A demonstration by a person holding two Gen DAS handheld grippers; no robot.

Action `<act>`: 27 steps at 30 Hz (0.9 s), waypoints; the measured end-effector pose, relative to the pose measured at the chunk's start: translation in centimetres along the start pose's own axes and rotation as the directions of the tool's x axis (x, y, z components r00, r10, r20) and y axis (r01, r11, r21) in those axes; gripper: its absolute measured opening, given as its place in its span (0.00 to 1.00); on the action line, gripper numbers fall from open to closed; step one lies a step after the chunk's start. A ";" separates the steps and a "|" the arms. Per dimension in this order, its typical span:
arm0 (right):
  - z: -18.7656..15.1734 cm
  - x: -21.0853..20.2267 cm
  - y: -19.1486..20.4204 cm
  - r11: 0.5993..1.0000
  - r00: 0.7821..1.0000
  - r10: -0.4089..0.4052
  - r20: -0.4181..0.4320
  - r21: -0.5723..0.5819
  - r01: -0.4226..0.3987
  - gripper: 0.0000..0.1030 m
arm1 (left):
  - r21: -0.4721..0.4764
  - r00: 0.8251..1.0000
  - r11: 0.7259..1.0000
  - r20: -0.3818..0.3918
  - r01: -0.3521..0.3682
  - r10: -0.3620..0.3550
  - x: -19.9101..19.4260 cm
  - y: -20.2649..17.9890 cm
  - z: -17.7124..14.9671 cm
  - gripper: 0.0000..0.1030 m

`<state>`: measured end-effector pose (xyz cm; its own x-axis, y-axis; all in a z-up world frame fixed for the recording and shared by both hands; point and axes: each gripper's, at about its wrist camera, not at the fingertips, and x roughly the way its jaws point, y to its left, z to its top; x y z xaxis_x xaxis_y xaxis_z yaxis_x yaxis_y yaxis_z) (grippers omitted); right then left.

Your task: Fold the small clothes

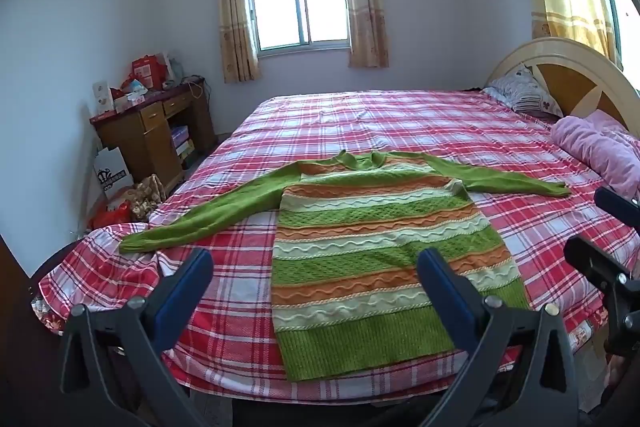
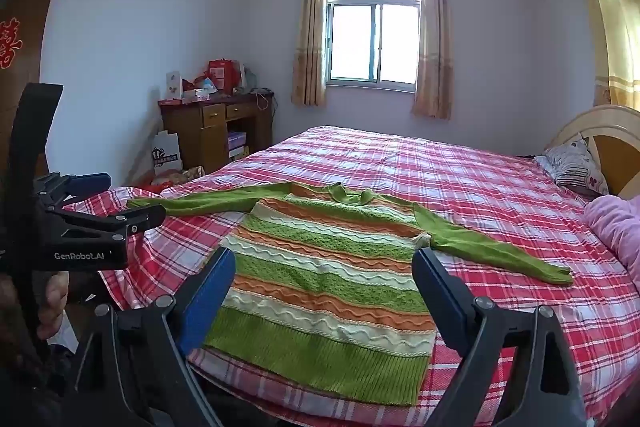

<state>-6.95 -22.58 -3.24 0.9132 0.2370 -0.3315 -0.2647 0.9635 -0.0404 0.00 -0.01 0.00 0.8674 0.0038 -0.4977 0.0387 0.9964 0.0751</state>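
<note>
A striped sweater [image 1: 384, 259] in green, orange and cream lies flat on the bed [image 1: 460, 131], near its foot edge, hem toward the cameras and collar toward the window [image 1: 298, 9]. Both green sleeves are spread out sideways on the red plaid sheet [image 2: 500, 187], one reaching toward the bed's left corner, the other toward a pink blanket [image 1: 600, 151] bunched at the right. A patterned pillow [image 1: 524, 93] rests against the headboard [image 1: 576, 75].

The left gripper [image 1: 316, 267] hangs above the foot of the bed with its jaws spread wide and nothing between them; its blue pads frame the sweater's lower left part without touching it. The right gripper [image 2: 324, 271] is likewise released and empty, its pads standing either side of the sweater's body in its own view. In the right wrist view the left gripper appears at the left edge, with part of a hand [image 2: 54, 307] below it.

Against the far wall stands a wooden desk [image 1: 156, 131] with drawers. Its top carries red boxes [image 1: 150, 71], cards and small packets, too small to tell further. An open compartment under the desk holds a stack of flat boxes [image 1: 182, 143]. On the floor beside the desk stands a white paper bag [image 1: 112, 175]; its contents cannot be seen. Next to it lie a red bag and a brownish bundle
</note>
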 end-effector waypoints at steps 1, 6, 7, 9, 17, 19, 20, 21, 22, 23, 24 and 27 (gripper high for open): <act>0.0 0.0 0.0 1.000 1.000 0.000 -0.002 0.000 0.000 0.88 | 0.011 1.000 1.000 0.002 -0.006 0.006 0.0 0.0 0.0 1.00; -0.1 0.2 0.3 1.000 1.000 -0.002 -0.009 -0.002 0.002 0.88 | 0.007 1.000 1.000 0.003 -0.004 0.004 0.0 0.0 0.0 1.00; -0.1 0.4 0.2 1.000 1.000 -0.004 -0.012 0.003 0.004 0.88 | 0.004 1.000 1.000 0.002 -0.002 0.002 0.0 0.0 0.0 1.00; -0.2 0.4 0.2 1.000 1.000 -0.003 -0.014 0.004 0.003 0.88 | 0.005 1.000 1.000 0.002 -0.004 0.004 0.0 0.0 0.0 1.00; -0.3 0.6 0.2 1.000 1.000 -0.003 -0.018 0.004 0.003 0.88 | 0.001 1.000 1.000 0.001 -0.001 0.001 0.0 0.0 0.0 1.00; -0.3 0.6 0.3 1.000 1.000 -0.004 -0.018 0.004 0.004 0.88 | 0.000 1.000 1.000 0.001 0.001 -0.001 0.0 0.0 0.0 1.00; -0.3 0.6 0.2 1.000 1.000 -0.005 -0.019 0.004 0.005 0.88 | 0.001 1.000 1.000 0.001 0.000 0.000 0.0 0.0 0.0 1.00; -0.3 0.6 0.3 1.000 1.000 -0.005 -0.020 0.003 0.005 0.88 | 0.001 1.000 1.000 0.001 -0.001 0.001 0.0 0.0 0.0 1.00; -0.4 0.5 0.2 1.000 1.000 -0.004 -0.018 0.005 0.004 0.88 | 0.001 1.000 1.000 0.001 -0.002 0.002 -0.1 0.0 0.0 1.00; -0.4 0.5 0.2 1.000 1.000 -0.003 -0.019 0.005 0.004 0.88 | 0.000 1.000 1.000 0.002 -0.001 0.001 -0.1 0.3 0.1 1.00; -0.4 0.5 0.3 1.000 1.000 -0.004 -0.019 0.004 0.004 0.88 | 0.000 1.000 1.000 0.002 -0.002 0.002 -0.1 0.4 0.1 1.00; -0.5 0.5 0.3 1.000 1.000 -0.004 -0.020 0.005 0.004 0.88 | 0.000 1.000 1.000 0.005 -0.002 0.002 -0.2 0.7 0.1 1.00</act>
<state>-6.70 -22.19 -3.90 0.9079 0.2308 -0.3499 -0.2597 0.9650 -0.0374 -0.10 0.67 0.30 0.8697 0.0059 -0.4936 0.0364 0.9965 0.0759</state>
